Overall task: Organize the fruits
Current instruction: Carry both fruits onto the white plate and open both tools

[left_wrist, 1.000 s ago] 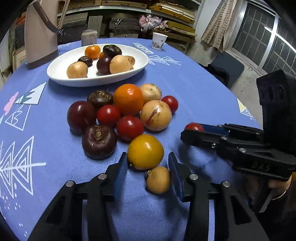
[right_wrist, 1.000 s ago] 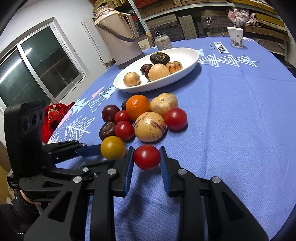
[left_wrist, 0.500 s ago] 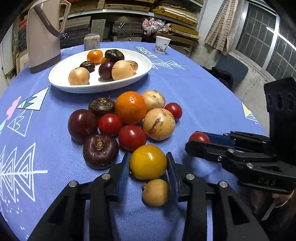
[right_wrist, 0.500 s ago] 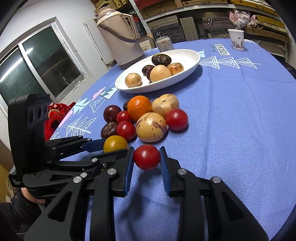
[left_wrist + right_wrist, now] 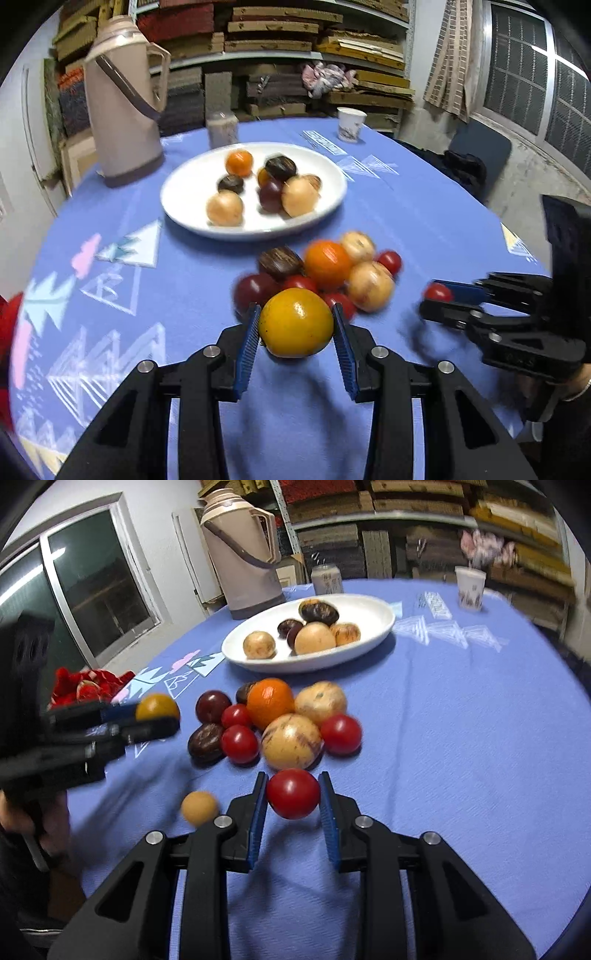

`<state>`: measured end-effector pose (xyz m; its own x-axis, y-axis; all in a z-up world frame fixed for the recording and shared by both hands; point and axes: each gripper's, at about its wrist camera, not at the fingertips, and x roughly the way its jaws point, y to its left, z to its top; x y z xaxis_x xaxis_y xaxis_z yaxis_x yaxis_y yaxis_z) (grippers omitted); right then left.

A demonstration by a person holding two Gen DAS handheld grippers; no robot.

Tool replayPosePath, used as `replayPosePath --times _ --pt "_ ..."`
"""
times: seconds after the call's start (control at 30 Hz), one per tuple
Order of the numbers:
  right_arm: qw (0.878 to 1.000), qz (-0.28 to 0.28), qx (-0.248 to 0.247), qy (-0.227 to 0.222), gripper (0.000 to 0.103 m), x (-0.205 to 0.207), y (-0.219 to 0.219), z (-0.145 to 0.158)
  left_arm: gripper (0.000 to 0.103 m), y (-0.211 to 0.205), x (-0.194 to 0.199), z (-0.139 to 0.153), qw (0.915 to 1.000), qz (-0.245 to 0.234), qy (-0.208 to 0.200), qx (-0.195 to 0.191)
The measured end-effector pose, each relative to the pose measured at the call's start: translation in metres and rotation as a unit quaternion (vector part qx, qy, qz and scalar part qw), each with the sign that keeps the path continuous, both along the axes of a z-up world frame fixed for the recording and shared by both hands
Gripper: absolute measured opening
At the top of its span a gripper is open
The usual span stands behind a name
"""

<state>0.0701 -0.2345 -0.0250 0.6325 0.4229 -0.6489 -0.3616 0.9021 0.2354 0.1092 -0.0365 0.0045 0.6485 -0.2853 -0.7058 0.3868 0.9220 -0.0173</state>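
Note:
My left gripper is shut on a yellow tomato and holds it above the blue tablecloth; it also shows in the right wrist view. My right gripper is shut on a red tomato, lifted off the cloth; the tomato shows in the left wrist view. A pile of loose fruits lies between the grippers and a white oval plate that holds several fruits. A small tan fruit lies on the cloth to the left of my right gripper.
A beige thermos jug stands at the back left of the round table, with a can beside it and a paper cup at the back right. The table edge curves close on the right.
The left gripper closed on the yellow tomato and lifted it. The right gripper lifted with the red tomato. Both views tilted up, and the small tan fruit stayed on the cloth.

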Motion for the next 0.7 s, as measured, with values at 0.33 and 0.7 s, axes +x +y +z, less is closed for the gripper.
replayPosePath --times 0.33,0.7 --pt "0.997 -0.018 -0.044 -0.061 0.027 0.075 0.012 0.059 0.039 -0.010 0.083 0.020 0.9996 0.024 -0.012 0.003" --pt "0.997 -0.061 -0.054 -0.017 0.027 0.193 0.031 0.034 0.039 -0.005 0.157 0.005 0.9955 0.094 -0.012 0.003"
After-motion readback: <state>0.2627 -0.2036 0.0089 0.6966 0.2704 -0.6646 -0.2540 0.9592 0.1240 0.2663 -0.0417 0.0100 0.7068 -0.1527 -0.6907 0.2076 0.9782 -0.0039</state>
